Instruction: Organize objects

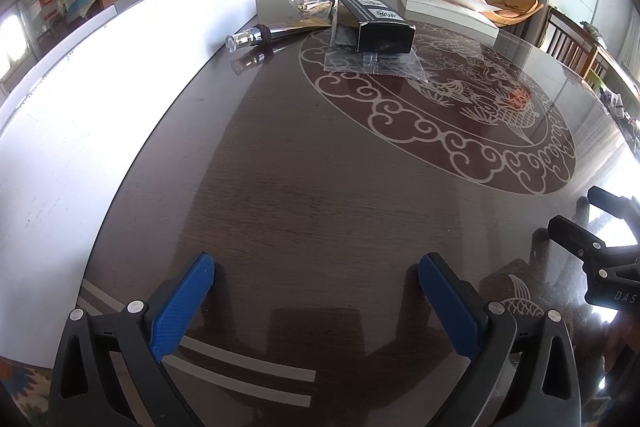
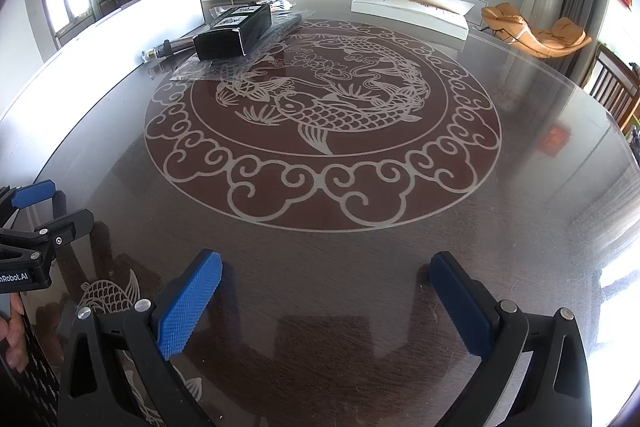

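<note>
A long black box [image 1: 374, 25] [image 2: 234, 31] lies on a clear plastic bag [image 1: 372, 63] [image 2: 216, 69] at the far side of the dark table. A chrome-tipped tube [image 1: 248, 39] [image 2: 160, 51] lies to its left by the white board. A bag of small parts [image 1: 310, 7] sits behind. My left gripper [image 1: 316, 281] is open and empty, low over the near table. My right gripper [image 2: 326, 281] is open and empty too, and shows at the right edge of the left wrist view [image 1: 600, 227].
A tall white board [image 1: 100, 99] [image 2: 120, 27] stands along the table's left side. A flat white box [image 1: 448, 9] [image 2: 412, 11] lies at the far right. The table [image 1: 300, 187] [image 2: 320, 247] has a fish medallion under glass. Chairs stand to the right.
</note>
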`<state>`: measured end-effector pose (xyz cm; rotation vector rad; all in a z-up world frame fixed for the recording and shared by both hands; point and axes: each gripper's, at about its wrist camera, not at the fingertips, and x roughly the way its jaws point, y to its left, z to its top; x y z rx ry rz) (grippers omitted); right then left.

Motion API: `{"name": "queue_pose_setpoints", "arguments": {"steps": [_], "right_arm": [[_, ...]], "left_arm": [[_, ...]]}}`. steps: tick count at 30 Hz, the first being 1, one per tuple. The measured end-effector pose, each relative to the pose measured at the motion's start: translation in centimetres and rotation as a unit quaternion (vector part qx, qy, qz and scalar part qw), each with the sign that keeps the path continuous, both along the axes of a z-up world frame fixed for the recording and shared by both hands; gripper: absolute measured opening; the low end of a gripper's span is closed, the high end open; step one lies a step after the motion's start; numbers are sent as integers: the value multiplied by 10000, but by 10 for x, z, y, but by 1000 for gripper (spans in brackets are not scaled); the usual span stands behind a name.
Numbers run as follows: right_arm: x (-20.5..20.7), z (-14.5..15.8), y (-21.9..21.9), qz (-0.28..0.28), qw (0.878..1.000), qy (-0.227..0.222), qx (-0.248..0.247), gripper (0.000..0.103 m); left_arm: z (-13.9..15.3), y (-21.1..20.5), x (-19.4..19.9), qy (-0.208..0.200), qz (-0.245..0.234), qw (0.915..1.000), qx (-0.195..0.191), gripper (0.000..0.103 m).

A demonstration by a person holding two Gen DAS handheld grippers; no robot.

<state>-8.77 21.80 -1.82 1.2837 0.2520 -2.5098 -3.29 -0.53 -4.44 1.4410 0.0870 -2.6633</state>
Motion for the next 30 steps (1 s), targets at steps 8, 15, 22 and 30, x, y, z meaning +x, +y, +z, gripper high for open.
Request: {"name": "queue_pose_setpoints", "arguments": {"steps": [8,15,22,30], "right_arm": [[0,0,0,0,10000,0,-1,103],[0,0,0,0,10000,-1,-2,103],[-24,6,-10,112,9991,-389,142,103],[-124,61,-103,605,9979,145,-200,103]], "left_arm": [[0,0,0,-1,-2,10000,0,103],[1,-11,0,8,284,9996,11,103],[0,-12,-1,40,321,9995,5,103],[0,-12,-1,64,328,9994,6,103]]}}
